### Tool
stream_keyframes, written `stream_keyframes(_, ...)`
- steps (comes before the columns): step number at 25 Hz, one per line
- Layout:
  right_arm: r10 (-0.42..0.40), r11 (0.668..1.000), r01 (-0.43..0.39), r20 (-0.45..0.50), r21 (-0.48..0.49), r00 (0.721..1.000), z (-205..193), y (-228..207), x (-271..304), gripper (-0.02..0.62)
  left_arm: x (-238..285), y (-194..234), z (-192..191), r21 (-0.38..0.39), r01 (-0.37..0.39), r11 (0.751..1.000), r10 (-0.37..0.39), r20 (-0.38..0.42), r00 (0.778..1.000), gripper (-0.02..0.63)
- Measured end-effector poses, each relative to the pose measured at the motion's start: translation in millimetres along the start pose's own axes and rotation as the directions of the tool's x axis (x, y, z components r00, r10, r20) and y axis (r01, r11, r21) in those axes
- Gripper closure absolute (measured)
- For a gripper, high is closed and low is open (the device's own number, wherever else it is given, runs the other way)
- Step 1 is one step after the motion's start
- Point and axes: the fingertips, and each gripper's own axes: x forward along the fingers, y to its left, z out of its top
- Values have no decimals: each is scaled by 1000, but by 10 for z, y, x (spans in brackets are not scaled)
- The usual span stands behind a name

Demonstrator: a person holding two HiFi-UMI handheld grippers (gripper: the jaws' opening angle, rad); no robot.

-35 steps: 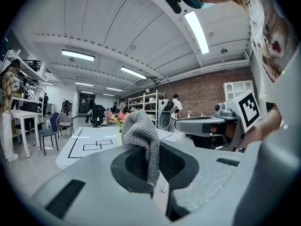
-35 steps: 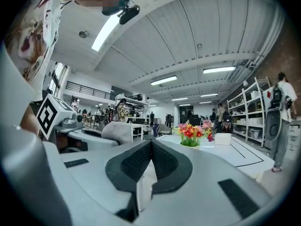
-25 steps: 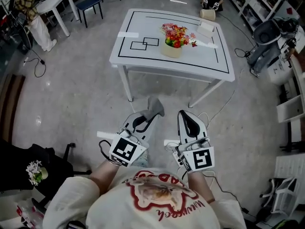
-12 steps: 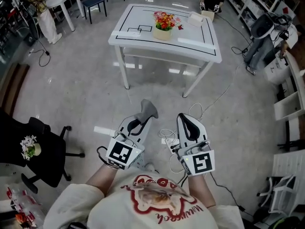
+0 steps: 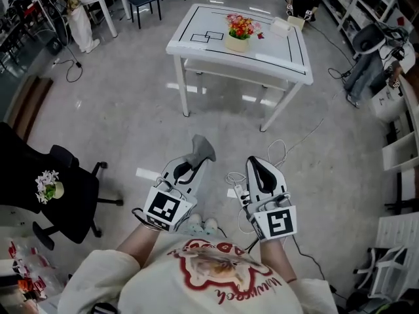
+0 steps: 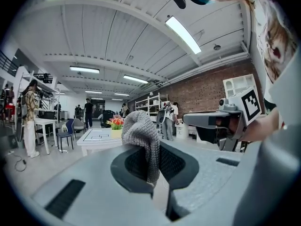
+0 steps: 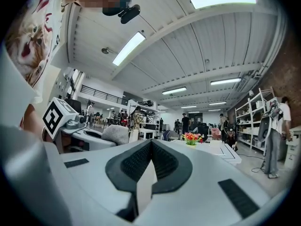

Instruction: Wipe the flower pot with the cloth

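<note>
The grey cloth (image 5: 204, 148) is clamped in the closed left gripper (image 5: 195, 165); the right gripper (image 5: 257, 163) is held shut and empty. The flower pot (image 5: 237, 43) (on the white table (image 5: 203, 48), well ahead) is not yet wiped.

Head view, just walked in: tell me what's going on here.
A person stands on a workshop floor with a gripper in each hand. The left gripper is shut on a grey knitted cloth, which sticks up from its jaws. The right gripper is shut with nothing in it. The flower pot, full of bright flowers, stands on the white table some way ahead, well clear of both grippers. No wiping has begun.
</note>
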Motion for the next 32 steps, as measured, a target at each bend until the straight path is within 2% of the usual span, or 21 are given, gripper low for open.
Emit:
stream_keyframes(5,-2,1000,2,-7,-20,1000,20,128,50,601,-76,-80,26,46,14,999,-14,-1,1000,594)
stream_keyframes(11,-2,1000,2,-1,-24,1000,73,261,83,601,-119,-146,107,50,41,998,-42,23,999,594)
stream_keyframes(16,-5,1000,5,1,-22,1000,87,296,117,601,-130,-166,92,66,48,997,-49,12,999,594)
stream_keyframes(32,-4,1000,4,-11,-26,1000,102,395,86,601,-171,-209,84,47,48,998,-48,11,999,592)
